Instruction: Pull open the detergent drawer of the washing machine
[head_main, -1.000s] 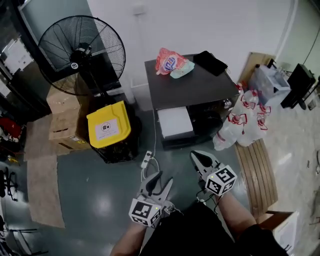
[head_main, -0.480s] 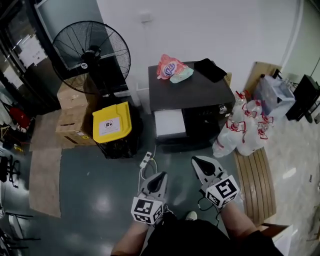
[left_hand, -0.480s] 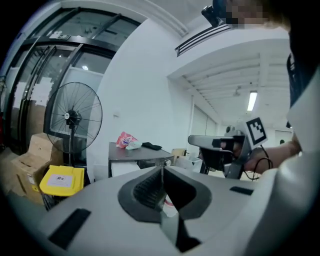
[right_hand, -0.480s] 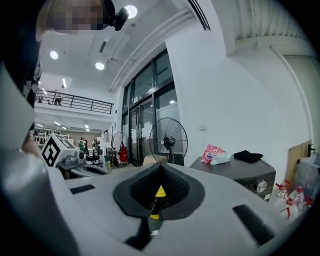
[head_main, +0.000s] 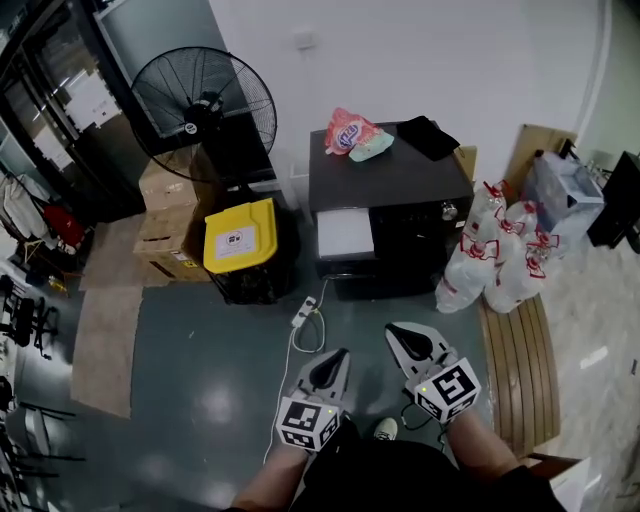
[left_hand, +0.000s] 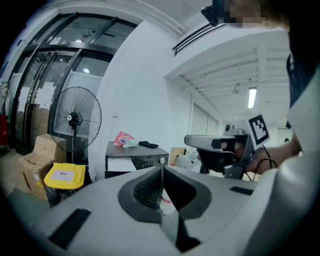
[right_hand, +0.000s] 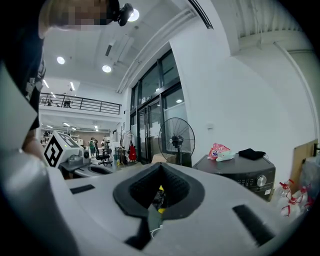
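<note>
The dark washing machine (head_main: 390, 185) stands against the far wall, with its white detergent drawer front (head_main: 345, 235) at the upper left of its face. It is some way off from both grippers. The left gripper (head_main: 333, 362) and the right gripper (head_main: 405, 335) are held low over the floor and point towards the machine, both shut with nothing in them. In the left gripper view the shut left gripper (left_hand: 161, 170) frames the machine (left_hand: 137, 159) and its drawer (left_hand: 120, 164). The right gripper view shows the right gripper (right_hand: 160, 167) with the machine (right_hand: 242, 175) at the right.
A pink bag (head_main: 350, 132) and a black cloth (head_main: 428, 135) lie on the machine. To its left are a yellow-lidded bin (head_main: 240, 238), cardboard boxes (head_main: 165, 215) and a standing fan (head_main: 205, 100). A power strip (head_main: 305, 312) lies on the floor. Tied plastic bags (head_main: 500, 255) and a wooden board (head_main: 515, 360) are at right.
The left gripper's jaws have closed from open. The head view has shifted, and the machine now looks slightly smaller and farther away. Both grippers stay low in front of the body.
</note>
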